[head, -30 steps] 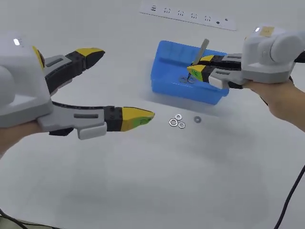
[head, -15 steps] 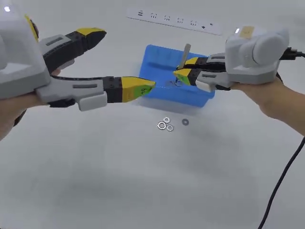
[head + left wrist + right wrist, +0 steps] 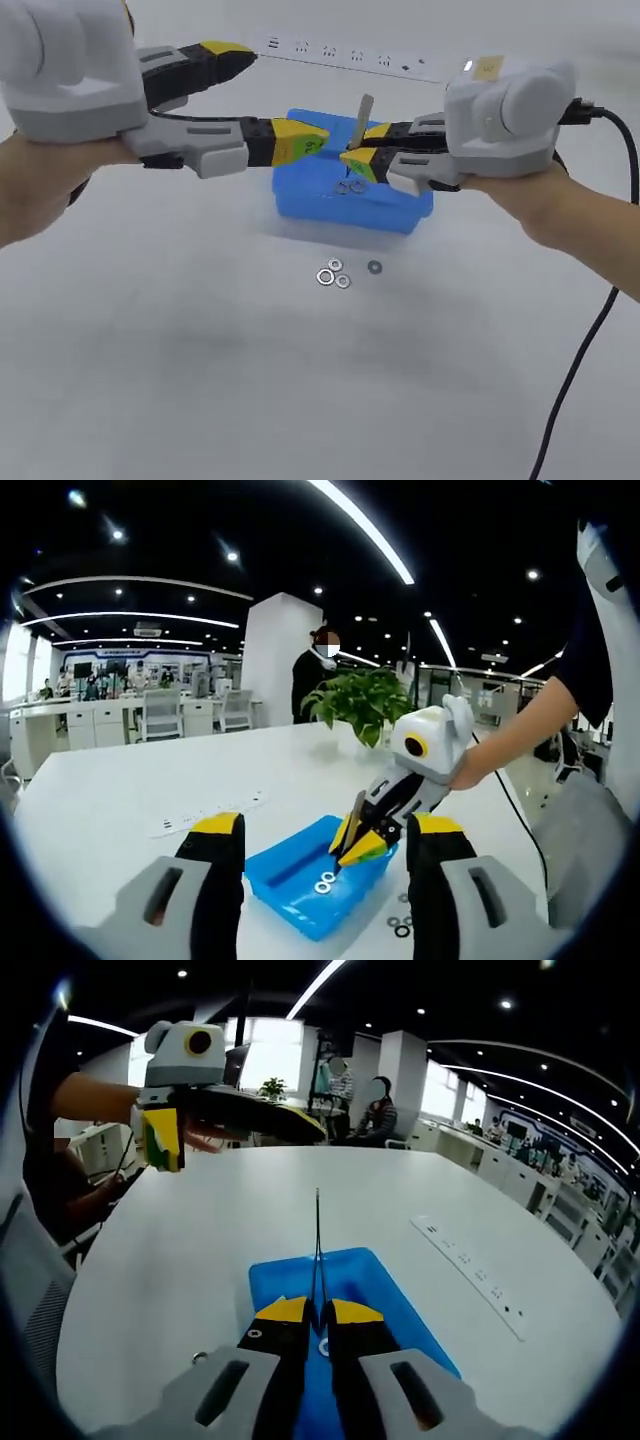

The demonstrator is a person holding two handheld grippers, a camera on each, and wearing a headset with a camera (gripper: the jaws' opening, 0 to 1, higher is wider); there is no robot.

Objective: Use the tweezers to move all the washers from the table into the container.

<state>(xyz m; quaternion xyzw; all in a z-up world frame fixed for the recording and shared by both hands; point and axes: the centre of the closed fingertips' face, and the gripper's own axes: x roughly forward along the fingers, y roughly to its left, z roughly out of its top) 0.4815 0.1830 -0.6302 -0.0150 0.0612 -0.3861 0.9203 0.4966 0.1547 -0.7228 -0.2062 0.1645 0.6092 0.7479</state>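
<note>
Inside the blue container (image 3: 340,205) lie a few washers (image 3: 352,186); four loose washers (image 3: 335,274) rest on the surface (image 3: 200,350) just in front of it. My right gripper (image 3: 358,160) hangs over the container, fingers pinched narrow on the tweezers (image 3: 362,112), and my left gripper (image 3: 282,96) hovers beside it, fingers wide, holding nothing. The right gripper view shows the tweezers' thin tips closed together above the blue floor, a detail too small to tell in the head view.

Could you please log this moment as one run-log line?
right gripper: shut on tweezers, over container | left gripper: open | washers: four on table
</note>
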